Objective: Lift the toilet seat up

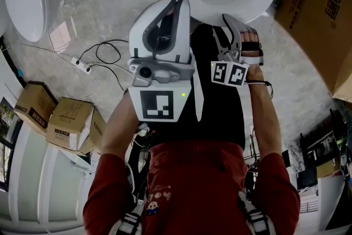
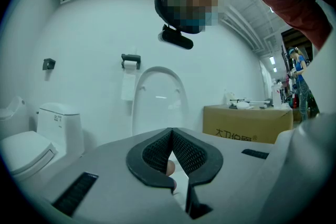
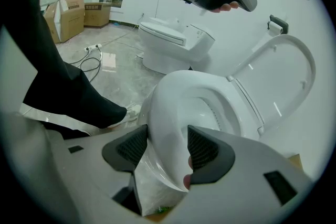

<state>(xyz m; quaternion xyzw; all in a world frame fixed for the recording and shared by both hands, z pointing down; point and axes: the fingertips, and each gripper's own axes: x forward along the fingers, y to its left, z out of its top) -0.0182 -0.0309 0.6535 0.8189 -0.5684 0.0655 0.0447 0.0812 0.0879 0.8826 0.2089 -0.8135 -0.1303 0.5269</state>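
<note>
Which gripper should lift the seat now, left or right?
Right. The right gripper has its jaws on either side of the front edge of the toilet seat, apparently gripping it, with the lid already up behind. The left gripper is shut on nothing and held high, aimed at the wall.

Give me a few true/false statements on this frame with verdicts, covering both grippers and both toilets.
1. The white toilet lid stands raised. True.
2. The right gripper has its jaws closed on the front of the white oval toilet seat. True.
3. The left gripper also grips the seat. False: its jaws are shut on nothing, and it is held up in the air.
4. The second white toilet has its lid open. False: its lid is down.
</note>
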